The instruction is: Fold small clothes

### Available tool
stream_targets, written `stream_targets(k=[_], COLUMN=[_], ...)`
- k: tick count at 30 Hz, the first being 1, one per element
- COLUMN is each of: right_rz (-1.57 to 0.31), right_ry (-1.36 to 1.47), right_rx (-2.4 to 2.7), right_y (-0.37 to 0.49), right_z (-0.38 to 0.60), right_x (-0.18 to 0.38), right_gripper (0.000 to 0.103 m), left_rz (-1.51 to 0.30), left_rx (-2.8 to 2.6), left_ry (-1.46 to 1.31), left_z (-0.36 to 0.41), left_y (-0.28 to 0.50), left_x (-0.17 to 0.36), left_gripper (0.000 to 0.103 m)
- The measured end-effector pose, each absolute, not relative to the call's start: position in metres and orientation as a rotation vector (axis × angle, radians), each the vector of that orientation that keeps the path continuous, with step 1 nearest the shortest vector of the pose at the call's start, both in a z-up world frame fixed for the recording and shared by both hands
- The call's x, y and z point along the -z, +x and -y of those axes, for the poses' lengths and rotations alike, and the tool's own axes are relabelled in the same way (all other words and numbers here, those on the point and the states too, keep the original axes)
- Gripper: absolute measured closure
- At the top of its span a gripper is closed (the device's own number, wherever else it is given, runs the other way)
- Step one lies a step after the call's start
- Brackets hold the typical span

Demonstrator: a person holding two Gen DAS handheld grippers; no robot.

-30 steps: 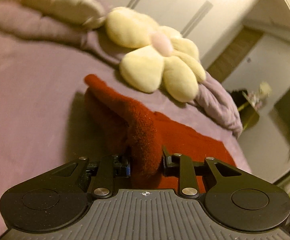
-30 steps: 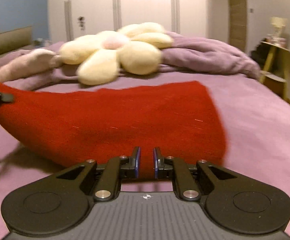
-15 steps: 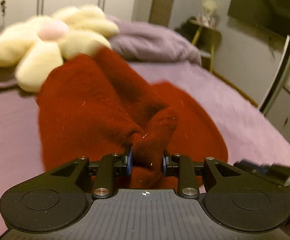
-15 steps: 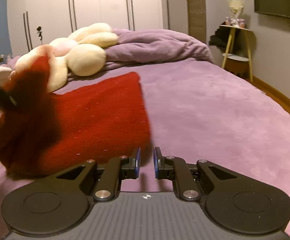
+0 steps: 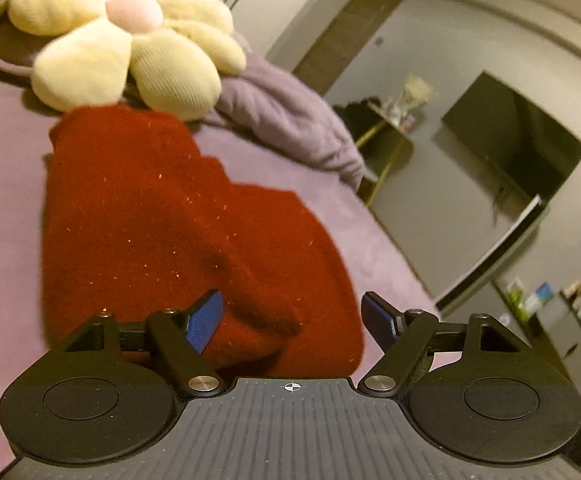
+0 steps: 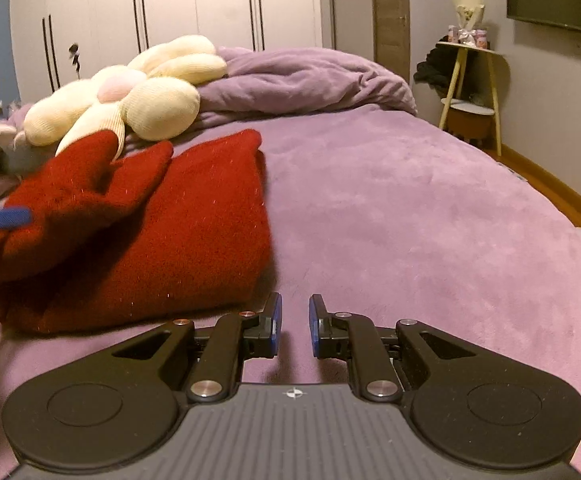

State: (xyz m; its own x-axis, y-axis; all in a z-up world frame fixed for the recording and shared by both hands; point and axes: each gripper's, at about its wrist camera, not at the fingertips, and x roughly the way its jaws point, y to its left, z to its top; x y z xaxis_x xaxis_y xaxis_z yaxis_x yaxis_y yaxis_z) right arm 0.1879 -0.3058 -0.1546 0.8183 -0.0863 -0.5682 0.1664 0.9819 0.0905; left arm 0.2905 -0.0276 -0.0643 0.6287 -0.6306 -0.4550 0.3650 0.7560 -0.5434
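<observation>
A red knitted garment [image 5: 162, 232] lies folded over on the purple bed. My left gripper [image 5: 292, 318] is open just above its near edge, and a fold of the cloth lies loose between the two fingers. In the right wrist view the garment [image 6: 162, 240] lies to the left. My right gripper [image 6: 294, 322] stands beside the garment's near right corner with its fingers a small gap apart and nothing between them. A blue pad of the left gripper [image 6: 2, 217] shows at the left edge, over the garment.
A cream flower-shaped cushion [image 5: 126, 40] and a bunched purple blanket [image 6: 302, 80] lie at the far end of the bed [image 6: 430, 220]. A small side table [image 6: 470, 92] stands beyond the bed's right edge. A dark screen [image 5: 518, 140] hangs on the wall.
My left gripper carried the held end of the garment over the rest of it, then opened and let it go. My right gripper stayed narrowly open and now sits beside the garment's right corner.
</observation>
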Motion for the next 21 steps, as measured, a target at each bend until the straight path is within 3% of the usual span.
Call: stream_targets(k=[8,12,15,17,19,21], right_rz=[-0.606,-0.531,-0.466,-0.466,-0.495,-0.563], right_ry=[0.117,0.086,0.070,0.085,0.069,0.040], right_rx=[0.103,0.008,-0.116,-0.236,-0.341,-0.370], right_y=[0.200,0.213,0.232,0.248,0.271,0.294], right_z=[0.298,0.280,0.257,0.241,0.223,0.206], right_x=[0.149,0.124,0.098,0.085,0.083,0.091], right_gripper=[0.088,0.085,0.066,0.031,0.023,0.023], left_rz=[-0.518,-0.603,-0.664,-0.698,-0.712,-0.729], left_rx=[0.386,0.211,0.155,0.143,0.141,0.148], left_ry=[-0.565,-0.606,-0.607,-0.575,-0.559,-0.561], left_z=[-0.042,-0.076,-0.086,-0.085,-0.083,-0.081], left_y=[0.270,0.288,0.292,0.294,0.293,0.295], left_x=[0.050,0.074,0.092,0.099,0.105,0.109], left_gripper=[0.023,0.023,0.023,0.023,0.023,0.021])
